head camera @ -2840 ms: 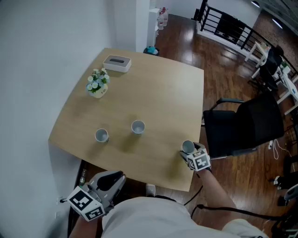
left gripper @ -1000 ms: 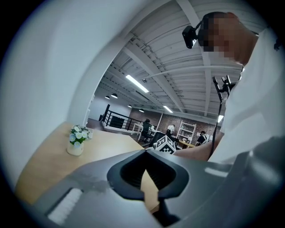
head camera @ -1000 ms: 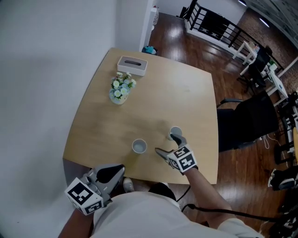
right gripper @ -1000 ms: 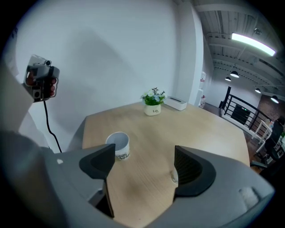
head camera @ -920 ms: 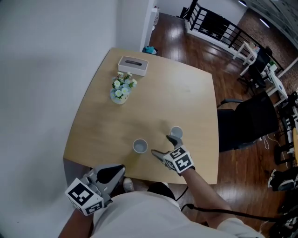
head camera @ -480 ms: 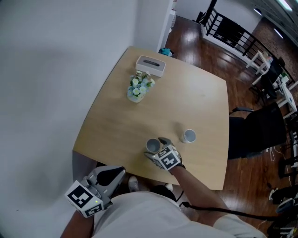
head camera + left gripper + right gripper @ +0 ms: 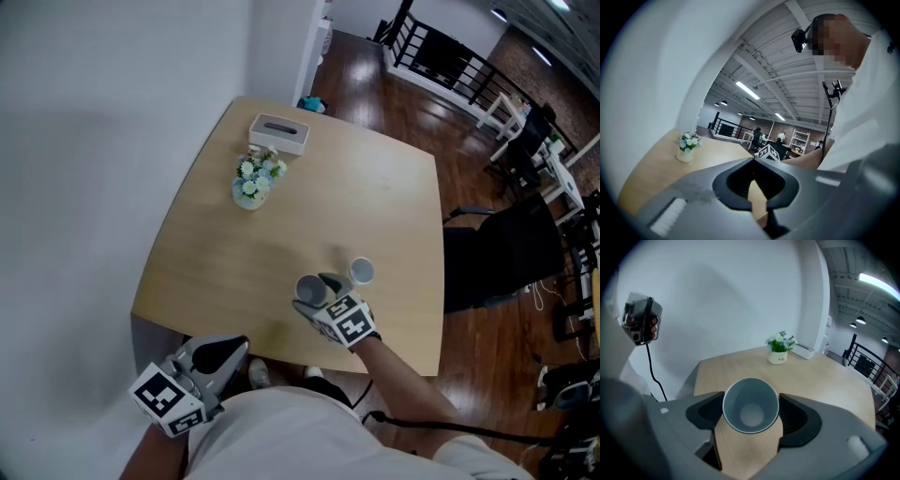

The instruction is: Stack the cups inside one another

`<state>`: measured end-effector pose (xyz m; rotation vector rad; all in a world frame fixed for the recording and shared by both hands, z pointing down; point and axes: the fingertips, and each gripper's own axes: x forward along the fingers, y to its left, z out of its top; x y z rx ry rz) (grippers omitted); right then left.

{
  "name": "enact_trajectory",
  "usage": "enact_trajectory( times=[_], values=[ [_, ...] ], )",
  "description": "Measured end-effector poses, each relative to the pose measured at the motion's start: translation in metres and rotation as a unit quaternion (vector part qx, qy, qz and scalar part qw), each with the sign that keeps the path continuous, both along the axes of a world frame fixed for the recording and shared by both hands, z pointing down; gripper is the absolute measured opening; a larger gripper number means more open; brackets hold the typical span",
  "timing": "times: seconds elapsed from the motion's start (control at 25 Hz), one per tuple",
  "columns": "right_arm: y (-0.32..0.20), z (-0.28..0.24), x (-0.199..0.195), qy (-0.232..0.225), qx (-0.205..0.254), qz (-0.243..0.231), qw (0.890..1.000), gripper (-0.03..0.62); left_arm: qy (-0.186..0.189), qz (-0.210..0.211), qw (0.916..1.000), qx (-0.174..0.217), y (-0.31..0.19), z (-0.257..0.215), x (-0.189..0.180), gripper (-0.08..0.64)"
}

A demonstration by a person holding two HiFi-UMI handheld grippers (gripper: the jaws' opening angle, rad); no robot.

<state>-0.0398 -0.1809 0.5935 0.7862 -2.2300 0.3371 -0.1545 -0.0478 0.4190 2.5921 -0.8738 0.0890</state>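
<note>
A grey paper cup (image 7: pixel 309 287) is off the table and tilted, its mouth facing back along my right gripper (image 7: pixel 315 293), which is shut on it. In the right gripper view this cup (image 7: pixel 750 416) fills the gap between the two jaws of the right gripper (image 7: pixel 751 408). A second cup (image 7: pixel 361 272) stands upright on the wooden table (image 7: pixel 216 253), just right of the held one. Whether another cup is nested in it I cannot tell. My left gripper (image 7: pixel 228 353) hangs below the table's near edge, its jaws together and empty (image 7: pixel 753 162).
A small flower pot (image 7: pixel 250 187) and a white tissue box (image 7: pixel 278 133) sit at the table's far left. A black office chair (image 7: pixel 502 253) stands beside the right edge. A white wall runs along the left.
My right gripper left the right-hand cup, crossed to the left-hand cup and shut on it. That cup is now lifted, tilted and closer to the standing cup. The left gripper stayed put.
</note>
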Motion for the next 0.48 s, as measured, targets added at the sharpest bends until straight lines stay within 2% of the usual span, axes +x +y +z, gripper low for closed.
enact_trajectory(
  times=[0.2,0.36,0.48],
  values=[
    [-0.024,-0.046,0.069,-0.003,0.038,0.047,0.998,0.368,0.012,0.03,0.9994,0.013,-0.015,-0.01,0.04,-0.009],
    [-0.047,-0.056,0.126,0.01,0.049,0.086,0.995,0.368,0.017,0.036,0.9991,0.015,-0.018,-0.011,0.063,-0.009],
    [-0.062,-0.052,0.152,0.015,0.05,0.097,0.994,0.368,0.017,0.029,0.9994,0.01,-0.019,-0.008,0.073,-0.009]
  ],
)
